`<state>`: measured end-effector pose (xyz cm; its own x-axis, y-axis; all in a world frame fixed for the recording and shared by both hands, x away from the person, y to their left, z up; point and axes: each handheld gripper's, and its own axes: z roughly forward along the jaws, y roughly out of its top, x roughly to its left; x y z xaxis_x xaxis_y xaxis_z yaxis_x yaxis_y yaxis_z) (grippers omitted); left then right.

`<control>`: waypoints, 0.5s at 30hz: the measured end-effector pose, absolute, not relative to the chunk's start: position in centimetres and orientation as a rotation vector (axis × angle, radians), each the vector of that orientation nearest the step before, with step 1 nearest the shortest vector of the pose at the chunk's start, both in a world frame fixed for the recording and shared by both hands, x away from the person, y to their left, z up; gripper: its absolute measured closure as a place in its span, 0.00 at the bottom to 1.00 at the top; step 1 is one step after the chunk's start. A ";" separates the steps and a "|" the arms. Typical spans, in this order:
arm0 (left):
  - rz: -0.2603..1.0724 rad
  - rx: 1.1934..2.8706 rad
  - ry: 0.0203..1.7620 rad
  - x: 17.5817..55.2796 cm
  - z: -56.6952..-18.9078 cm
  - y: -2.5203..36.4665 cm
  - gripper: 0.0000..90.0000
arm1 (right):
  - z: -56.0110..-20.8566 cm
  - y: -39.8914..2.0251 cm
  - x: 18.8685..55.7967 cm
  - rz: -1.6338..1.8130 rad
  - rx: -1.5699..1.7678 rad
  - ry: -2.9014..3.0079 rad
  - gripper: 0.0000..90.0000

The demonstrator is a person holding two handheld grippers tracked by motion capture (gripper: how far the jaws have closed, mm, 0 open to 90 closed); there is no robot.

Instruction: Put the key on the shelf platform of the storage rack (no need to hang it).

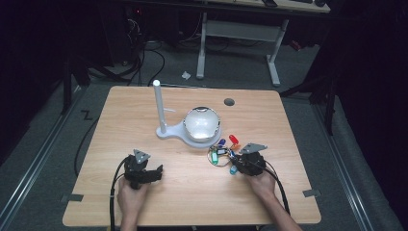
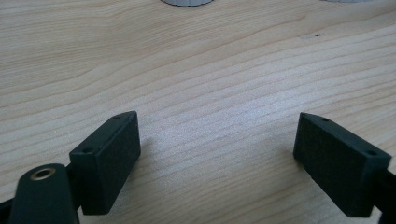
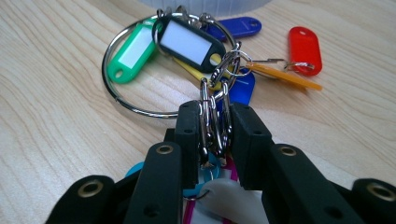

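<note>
Clamping a small steel clasp [image 3: 215, 122] of the key bunch [image 1: 222, 154] between its pads, the right gripper [image 1: 244, 161] sits at the table's [image 1: 192, 202] five o'clock — the bunch's big ring [image 3: 140, 100] and coloured tags fan toward eleven o'clock from the jaws. The left gripper [image 1: 155, 174] rests well apart at seven o'clock, jaws wide, empty — the farther hand.

Wooden table [image 1: 144, 202], light grain. On it: white stand [image 1: 166, 129] with post and dome; key-tag bunch [image 1: 223, 151] beside stand base.
</note>
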<state>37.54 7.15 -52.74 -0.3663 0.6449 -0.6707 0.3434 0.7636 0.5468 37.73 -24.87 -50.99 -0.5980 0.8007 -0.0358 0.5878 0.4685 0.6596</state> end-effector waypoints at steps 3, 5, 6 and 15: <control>0.389 0.743 1.985 37.6 -52.7 7.1 0.17 | -50.5 -25.1 37.6 0.902 1.176 2.363 0.83; 0.390 0.746 1.984 37.5 -52.7 7.2 0.17 | -50.1 -25.4 37.5 0.935 1.182 2.349 0.83; 0.390 0.746 1.984 37.5 -52.7 7.2 0.17 | -49.9 -25.5 37.5 0.940 1.181 2.345 0.83; 0.390 0.748 1.983 37.5 -52.7 7.2 0.17 | -48.0 -27.1 36.9 1.058 1.225 2.286 0.83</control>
<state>37.54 7.16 -52.75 -0.3648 0.6465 -0.6700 0.3444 0.7623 0.5480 36.88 -27.09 -48.01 -0.5712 0.8194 0.0485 0.5671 0.3512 0.7450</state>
